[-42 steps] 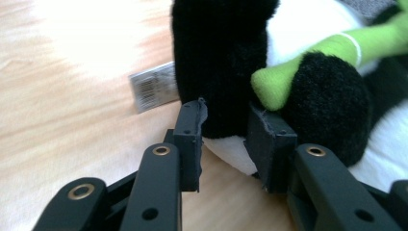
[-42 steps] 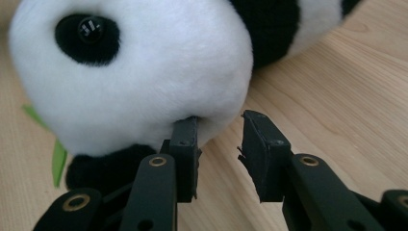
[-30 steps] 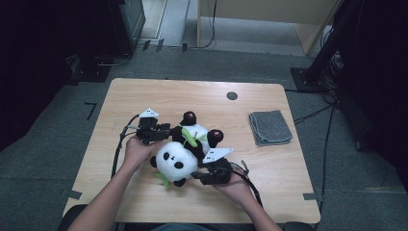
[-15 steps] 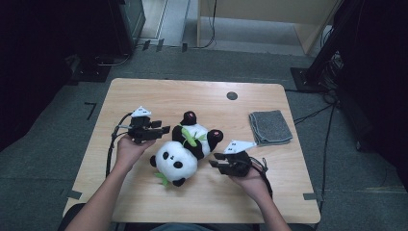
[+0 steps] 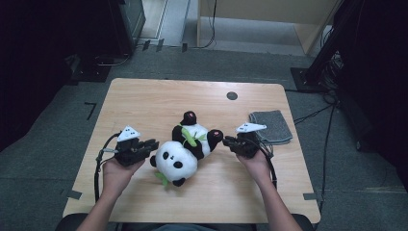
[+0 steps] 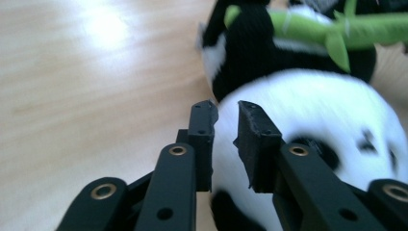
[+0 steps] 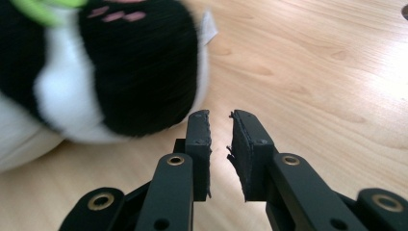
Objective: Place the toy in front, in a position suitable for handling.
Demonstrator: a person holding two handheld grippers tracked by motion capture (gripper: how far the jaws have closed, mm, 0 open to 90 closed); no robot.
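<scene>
Black-and-white plush panda (image 5: 185, 147) with green bamboo lying at centre of light wooden table (image 5: 144, 101). Left gripper (image 5: 153, 144) and right gripper (image 5: 226, 140) just closed, nearly shut, empty, flanking panda.

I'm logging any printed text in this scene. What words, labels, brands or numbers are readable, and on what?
None can be read.
The panda plush carries a small white tag, too blurred to show any print.
The grey cloth and the table show no lettering.
</scene>
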